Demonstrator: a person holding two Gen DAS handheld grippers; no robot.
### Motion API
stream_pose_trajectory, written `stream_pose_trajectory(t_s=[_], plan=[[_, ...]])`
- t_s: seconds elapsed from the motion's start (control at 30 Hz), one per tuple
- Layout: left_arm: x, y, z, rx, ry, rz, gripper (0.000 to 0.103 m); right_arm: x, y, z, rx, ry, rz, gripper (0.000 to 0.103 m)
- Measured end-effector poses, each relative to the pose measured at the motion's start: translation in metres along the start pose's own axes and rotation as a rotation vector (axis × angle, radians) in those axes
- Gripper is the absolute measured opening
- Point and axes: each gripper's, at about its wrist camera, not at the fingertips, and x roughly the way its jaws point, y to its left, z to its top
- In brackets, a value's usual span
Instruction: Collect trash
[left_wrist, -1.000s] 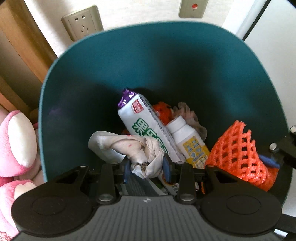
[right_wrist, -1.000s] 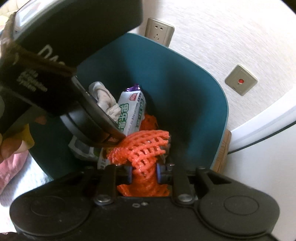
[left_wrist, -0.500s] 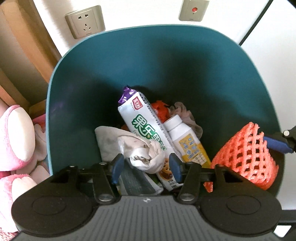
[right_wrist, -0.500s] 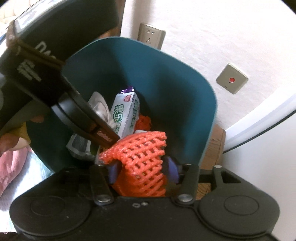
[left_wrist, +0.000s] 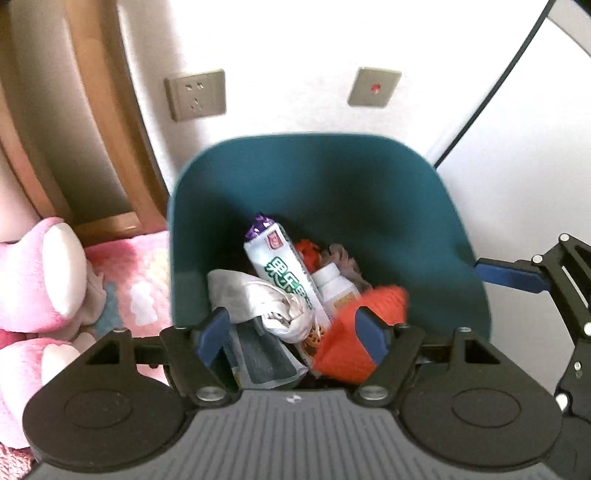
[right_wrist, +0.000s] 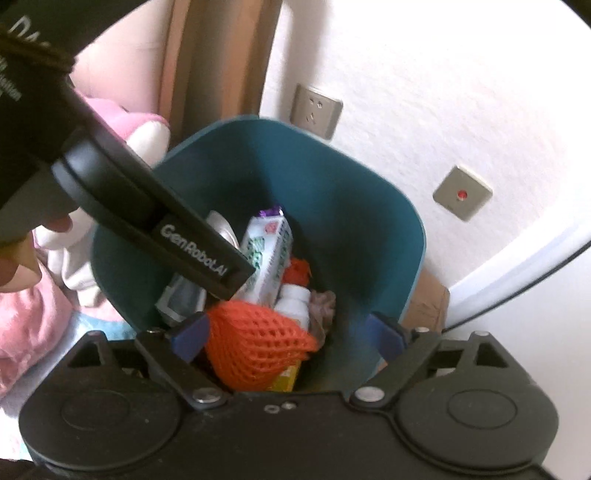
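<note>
Both the left gripper (left_wrist: 291, 334) and right gripper (right_wrist: 286, 334) hang over the teal bin (left_wrist: 332, 177), jaws opening and empty, the crumpled tissue (left_wrist: 280, 310) and orange foam net (right_wrist: 255, 345) lying loose inside, directly below them.

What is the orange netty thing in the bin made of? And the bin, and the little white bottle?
The orange net looks like soft foam mesh: thick, puffy strands with open diamond holes. The teal bin seems to be smooth, matte plastic with one-piece curved walls and an even rim. The white bottle is probably plastic, dull white with a printed label.

Trash-crowded bin (left_wrist: 424, 206), open above
</note>
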Motion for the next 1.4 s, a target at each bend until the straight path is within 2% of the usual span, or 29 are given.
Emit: stream_pose_trajectory(t_s=[0.3,0.43,0.63,0.8,0.97,1.2,1.27,1.3,1.4], plan=[[-0.06,0.006,-0.019,-0.025,-0.132,0.005,0.075,-0.051,-0.008,-0.001,0.059,-0.115,0.046,0.094],[-0.09,0.002,-0.029,-0.04,-0.195,-0.007,0.075,-0.078,-0.017,-0.011,0.113,-0.167,0.089,0.095],[-0.132,-0.011,-0.047,-0.038,-0.289,0.035,0.075,-0.128,-0.026,-0.031,0.214,-0.283,0.133,0.098],[-0.159,-0.02,-0.064,-0.04,-0.339,0.047,0.075,-0.168,-0.031,-0.051,0.26,-0.386,0.127,0.103],[-0.181,-0.026,-0.081,-0.053,-0.386,0.043,0.08,-0.191,-0.031,-0.069,0.329,-0.466,0.108,0.103],[-0.207,-0.047,-0.105,-0.014,-0.472,0.045,0.086,-0.204,-0.032,-0.086,0.471,-0.56,0.12,0.103],[-0.212,-0.051,-0.11,-0.008,-0.488,0.029,0.1,-0.206,-0.032,-0.092,0.509,-0.596,0.119,0.103],[-0.213,-0.054,-0.113,-0.006,-0.496,0.022,0.103,-0.207,-0.031,-0.096,0.519,-0.62,0.112,0.103],[-0.217,-0.059,-0.119,0.002,-0.504,0.027,0.103,-0.208,-0.028,-0.098,0.506,-0.628,0.1,0.103]])
